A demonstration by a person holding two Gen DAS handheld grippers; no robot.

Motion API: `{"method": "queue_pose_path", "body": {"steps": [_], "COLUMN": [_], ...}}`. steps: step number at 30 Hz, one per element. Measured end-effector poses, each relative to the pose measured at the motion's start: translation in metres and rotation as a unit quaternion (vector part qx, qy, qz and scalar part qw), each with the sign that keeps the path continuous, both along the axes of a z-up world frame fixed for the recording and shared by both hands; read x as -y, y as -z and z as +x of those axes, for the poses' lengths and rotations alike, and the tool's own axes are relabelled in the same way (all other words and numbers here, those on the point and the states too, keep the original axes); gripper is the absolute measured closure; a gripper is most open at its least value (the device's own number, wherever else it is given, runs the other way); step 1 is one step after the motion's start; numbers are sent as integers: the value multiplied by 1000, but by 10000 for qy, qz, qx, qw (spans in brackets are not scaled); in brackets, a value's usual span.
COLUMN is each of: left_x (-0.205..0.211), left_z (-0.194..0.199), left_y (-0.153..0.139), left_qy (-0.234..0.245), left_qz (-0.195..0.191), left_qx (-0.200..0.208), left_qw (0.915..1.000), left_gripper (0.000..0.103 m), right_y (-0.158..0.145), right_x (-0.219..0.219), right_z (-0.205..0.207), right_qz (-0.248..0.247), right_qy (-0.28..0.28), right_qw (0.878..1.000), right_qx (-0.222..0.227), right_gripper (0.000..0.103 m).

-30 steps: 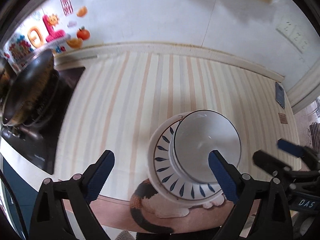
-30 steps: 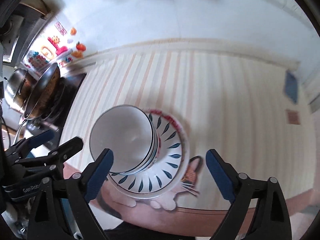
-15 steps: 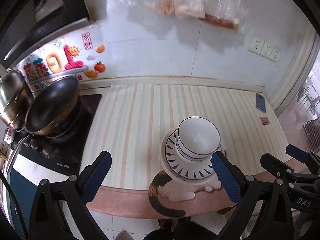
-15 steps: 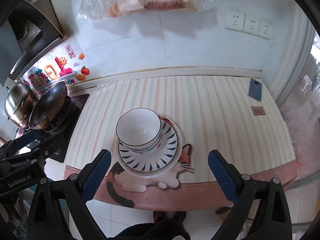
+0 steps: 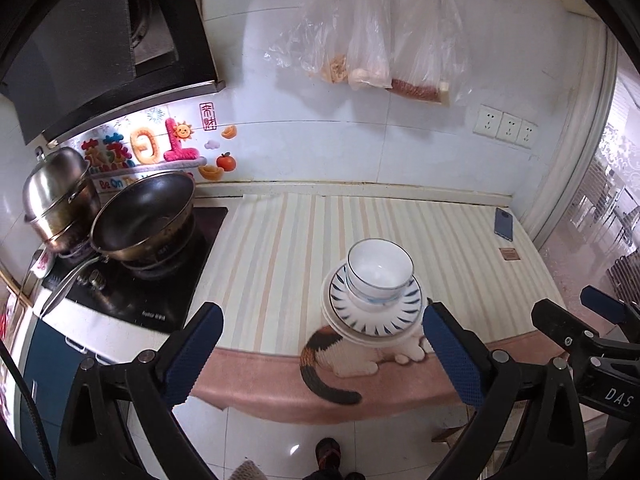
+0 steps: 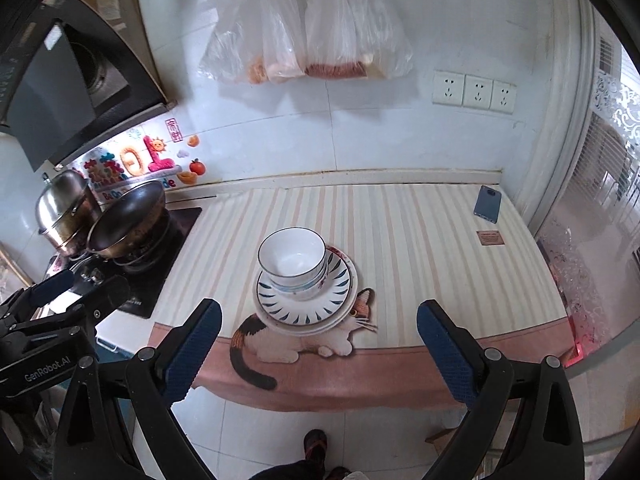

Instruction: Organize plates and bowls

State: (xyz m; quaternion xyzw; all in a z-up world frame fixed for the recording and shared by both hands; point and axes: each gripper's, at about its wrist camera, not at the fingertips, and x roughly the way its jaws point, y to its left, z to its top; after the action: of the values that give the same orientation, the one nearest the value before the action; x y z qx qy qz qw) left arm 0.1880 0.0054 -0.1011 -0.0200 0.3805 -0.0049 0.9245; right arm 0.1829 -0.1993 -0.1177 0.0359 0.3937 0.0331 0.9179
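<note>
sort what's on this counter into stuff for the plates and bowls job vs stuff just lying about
Part of the job:
bowls, nested, on top of the plates
plates, stacked on the striped mat

Just lying about:
phone
small brown card
wok and steel pot on the stove
hanging plastic bags

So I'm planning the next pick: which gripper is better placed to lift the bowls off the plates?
Neither clearly. The left gripper and right gripper are both open and off the counter; the bowls look slightly more centred before the right.
</note>
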Motion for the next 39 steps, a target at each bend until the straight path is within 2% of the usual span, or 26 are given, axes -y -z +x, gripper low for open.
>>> {"method": "queue_pose_path", "body": {"steps": [8,18,39], "left_x": [4,0,-16], "left_z": [-54,-92,-131], "left_y": [-13,-26,-33], "left_qy": [-85,-106,-74], "left_qz": [-29,25,111], "left_qx": [61,307,521], "left_qw": [9999,9995,9986], "left_gripper": [0,0,0], "right_y": [-18,-37,-44], "right_x": [8,11,-7], "right_z": [-60,-110,-144], "right_qz": [-4,6,-22], "right_qy": [-3,186,138], "right_qw": [9999,9990,9986], "right_qx": [164,418,516], "right_gripper": [3,2,2]}}
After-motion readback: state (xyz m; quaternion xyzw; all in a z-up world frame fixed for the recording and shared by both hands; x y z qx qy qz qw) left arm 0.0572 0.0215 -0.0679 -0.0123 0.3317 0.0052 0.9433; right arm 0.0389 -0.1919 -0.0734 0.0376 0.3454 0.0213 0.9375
